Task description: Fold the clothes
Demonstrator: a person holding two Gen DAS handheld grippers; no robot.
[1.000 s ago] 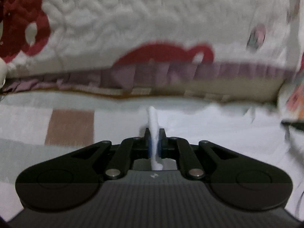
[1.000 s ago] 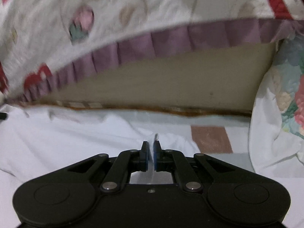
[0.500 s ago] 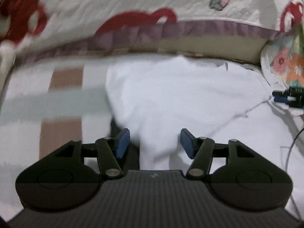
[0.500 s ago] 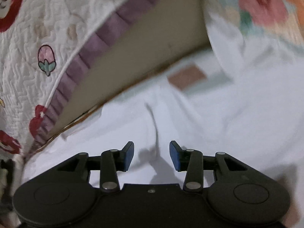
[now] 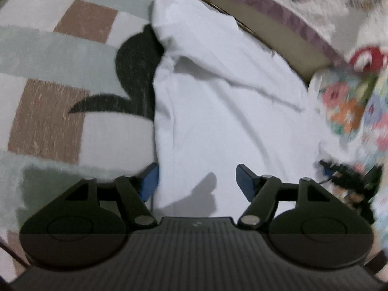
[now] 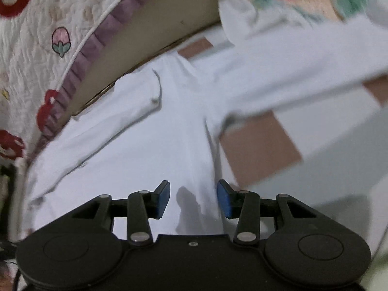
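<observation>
Both grippers, left gripper (image 5: 197,180) and right gripper (image 6: 193,198), now released and wide above the flat white garment (image 5: 218,111).

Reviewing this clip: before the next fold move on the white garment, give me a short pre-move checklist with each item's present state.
1. Left gripper open, jaws empty: ok.
2. Right gripper open, jaws empty: ok.
3. White garment lies on the checked mat, free of both grippers: ok.
4. Garment flat enough to fold: not ok; creases and a raised ridge run across it in the left wrist view.
5. Garment clear of the quilt's purple frill: cannot tell; its far edge reaches the board under the frill.
6. Black cable clutter beside the garment's right edge, clear of it: cannot tell, blurred.
</observation>
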